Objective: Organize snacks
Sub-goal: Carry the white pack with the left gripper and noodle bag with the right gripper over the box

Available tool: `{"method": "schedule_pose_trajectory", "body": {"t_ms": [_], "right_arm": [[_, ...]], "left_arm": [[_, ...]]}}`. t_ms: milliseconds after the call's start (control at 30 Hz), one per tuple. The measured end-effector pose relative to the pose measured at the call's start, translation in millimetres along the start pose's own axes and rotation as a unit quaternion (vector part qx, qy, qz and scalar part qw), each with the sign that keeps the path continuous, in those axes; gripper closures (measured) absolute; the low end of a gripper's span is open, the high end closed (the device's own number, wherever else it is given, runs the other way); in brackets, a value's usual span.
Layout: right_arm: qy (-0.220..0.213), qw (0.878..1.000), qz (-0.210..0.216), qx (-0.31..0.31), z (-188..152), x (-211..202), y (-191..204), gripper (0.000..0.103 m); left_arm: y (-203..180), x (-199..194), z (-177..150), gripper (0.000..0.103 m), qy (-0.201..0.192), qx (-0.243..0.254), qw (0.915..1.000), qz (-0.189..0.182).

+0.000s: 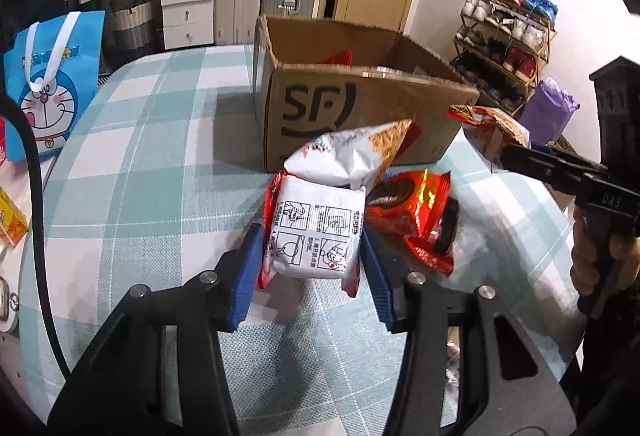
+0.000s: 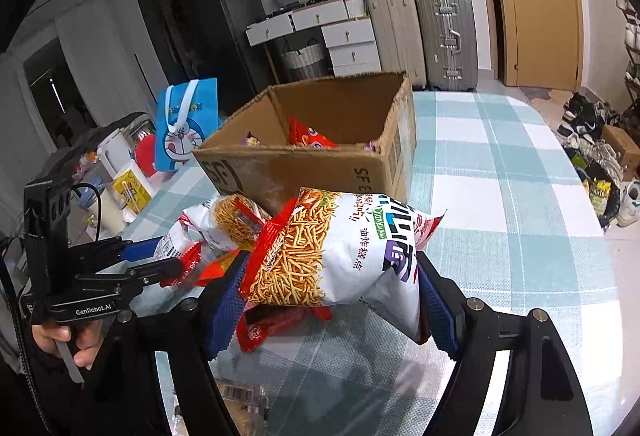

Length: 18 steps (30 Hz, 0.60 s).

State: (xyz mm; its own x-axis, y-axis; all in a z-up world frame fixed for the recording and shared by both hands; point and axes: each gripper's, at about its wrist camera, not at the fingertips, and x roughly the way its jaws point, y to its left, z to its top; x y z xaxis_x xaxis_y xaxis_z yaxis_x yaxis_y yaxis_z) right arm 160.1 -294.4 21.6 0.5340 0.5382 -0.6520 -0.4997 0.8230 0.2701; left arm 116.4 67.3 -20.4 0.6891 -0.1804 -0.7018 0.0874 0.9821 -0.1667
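An open cardboard box [image 1: 360,116] marked SF stands on the checked tablecloth; it also shows in the right wrist view [image 2: 320,160], with red snack packets [image 2: 312,136] inside. My left gripper [image 1: 312,256] is shut on a small white and red packet [image 1: 316,232] in front of the box. A white noodle-snack bag [image 1: 352,156] and a red cookie packet [image 1: 416,212] lie right behind it. My right gripper [image 2: 332,296] is shut on a large white noodle-snack bag [image 2: 340,256], held above the table near the box; this bag also shows in the left wrist view [image 1: 492,132].
A blue Doraemon bag [image 1: 52,84] stands at the table's left edge, with yellow cartons [image 2: 132,188] near it. More packets [image 2: 264,328] lie under the right gripper. Suitcases [image 2: 444,32] and drawers stand behind; a shoe rack [image 1: 508,36] is at right.
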Motion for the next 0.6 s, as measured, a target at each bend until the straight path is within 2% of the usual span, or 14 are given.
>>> {"method": "schedule_pose_trajectory", "body": {"t_ms": [300, 600], "right_arm": [[-0.031, 1.0, 0.003, -0.003, 9, -21, 5, 0.024], [-0.047, 0.999, 0.003, -0.017, 23, -30, 12, 0.024]], "left_arm": [[-6, -39, 14, 0.057, -0.052, -0.013, 0.9986, 0.0], [-18, -64, 49, 0.057, -0.095, -0.009, 0.9954, 0.006]]}}
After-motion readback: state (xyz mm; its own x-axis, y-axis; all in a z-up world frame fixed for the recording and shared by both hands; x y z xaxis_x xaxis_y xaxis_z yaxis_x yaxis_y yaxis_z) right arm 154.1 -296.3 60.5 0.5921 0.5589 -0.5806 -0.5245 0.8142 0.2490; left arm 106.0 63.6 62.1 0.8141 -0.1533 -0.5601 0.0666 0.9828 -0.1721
